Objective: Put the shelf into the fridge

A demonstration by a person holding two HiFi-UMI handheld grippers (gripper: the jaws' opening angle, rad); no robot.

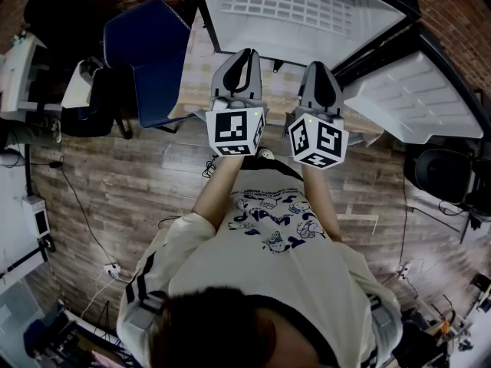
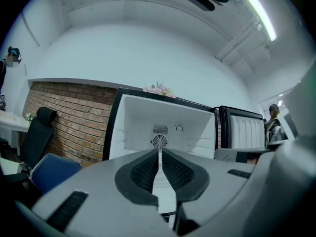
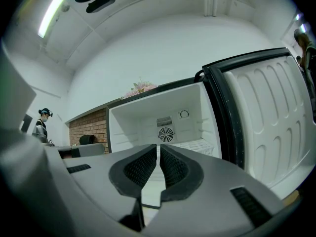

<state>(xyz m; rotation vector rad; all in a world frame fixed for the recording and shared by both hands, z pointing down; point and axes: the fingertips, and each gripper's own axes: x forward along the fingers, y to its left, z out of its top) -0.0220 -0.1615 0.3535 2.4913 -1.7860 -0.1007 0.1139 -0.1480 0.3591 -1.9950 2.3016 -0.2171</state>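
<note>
Seemingly a lab, brick wall point(image 2: 64, 117), strip lights point(image 2: 260, 10), office chair point(image 1: 149, 52), open fridge point(image 2: 163, 117)

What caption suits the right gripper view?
Right gripper, jaws shut and empty, faces the open white fridge with a round fan grille on its back wall, door swung right.

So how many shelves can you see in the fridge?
1: a white wire shelf low inside the open fridge, below and right of its fan. More may be hidden lower down.
</note>
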